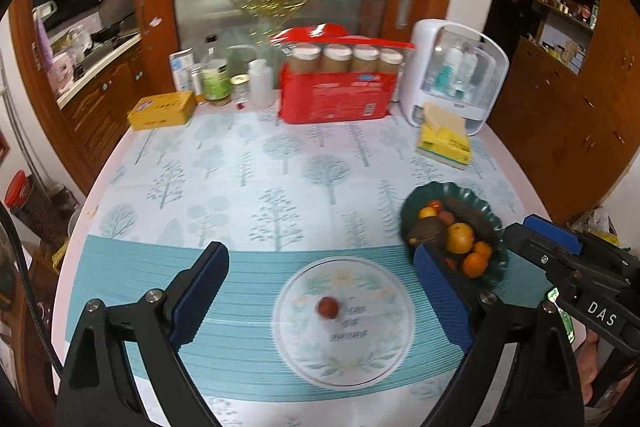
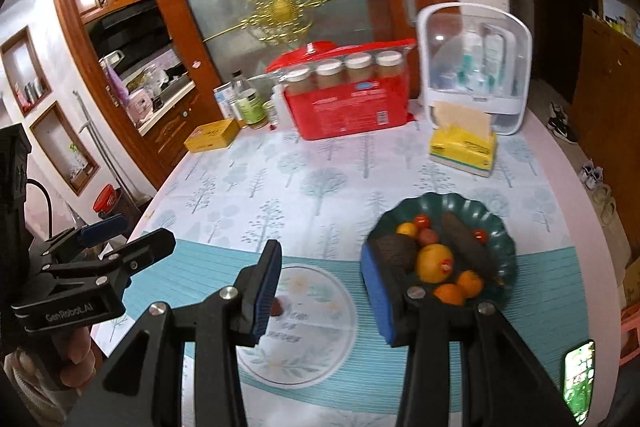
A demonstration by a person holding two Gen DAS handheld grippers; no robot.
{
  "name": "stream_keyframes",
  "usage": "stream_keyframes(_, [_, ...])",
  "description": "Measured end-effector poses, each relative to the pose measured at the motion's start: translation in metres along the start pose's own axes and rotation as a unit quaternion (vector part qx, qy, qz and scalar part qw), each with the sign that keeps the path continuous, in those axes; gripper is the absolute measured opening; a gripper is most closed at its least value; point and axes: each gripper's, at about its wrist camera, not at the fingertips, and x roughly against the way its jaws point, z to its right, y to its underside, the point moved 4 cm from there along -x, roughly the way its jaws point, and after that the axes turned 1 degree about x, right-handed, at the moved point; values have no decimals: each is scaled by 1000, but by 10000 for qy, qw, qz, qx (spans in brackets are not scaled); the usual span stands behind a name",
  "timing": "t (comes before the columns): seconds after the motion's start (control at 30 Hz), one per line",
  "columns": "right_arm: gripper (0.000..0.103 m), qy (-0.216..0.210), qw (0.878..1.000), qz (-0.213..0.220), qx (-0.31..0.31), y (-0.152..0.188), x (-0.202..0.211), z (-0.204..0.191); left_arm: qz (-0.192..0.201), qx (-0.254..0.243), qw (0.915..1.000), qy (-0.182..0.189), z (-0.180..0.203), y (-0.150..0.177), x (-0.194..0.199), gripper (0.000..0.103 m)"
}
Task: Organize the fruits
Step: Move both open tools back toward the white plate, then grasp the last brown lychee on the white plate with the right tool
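Lone red fruit [image 1: 328,307] lies ahead between the spread left gripper [image 1: 320,303] jaws.
Right gripper [image 2: 320,291], also apart and empty, sits nearer the green bowl [image 2: 502,227].

small fruit [image 1: 328,307] on plate [image 1: 384,359] | fruit bowl [image 1: 494,223] right of plate | tissue box [image 1: 442,141] behind bowl
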Motion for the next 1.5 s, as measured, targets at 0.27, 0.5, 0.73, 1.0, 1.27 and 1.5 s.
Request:
stream_keyframes(0.27, [42,46,9986,-504,146,29,-55,-50,-361,13,9991,-218,-61,34,-37,94])
stream_keyframes(0.5, [43,86,9930,-1170,112,66,-115,-66,-872,-54,9960,-173,-82,65,-88,94])
stream_keyframes(0.73, [42,92,9855,-1693,118,91,-164,-71,-1271,-30,9918,-102,-93,86,-131,94])
stream_keyframes(1.0, [42,189,9810,-1918,240,100,-203,-73,-1545,28,9880,-51,-102,95,-163,94])
stream_keyframes(1.27, [31,224,9774,-2064,403,108,-222,-74,-1668,29,9860,-59,-102,97,-172,94])
stream_keyframes(1.5, [30,232,9777,-1999,597,108,-224,-77,-1706,-8,9853,-82,-98,95,-173,94])
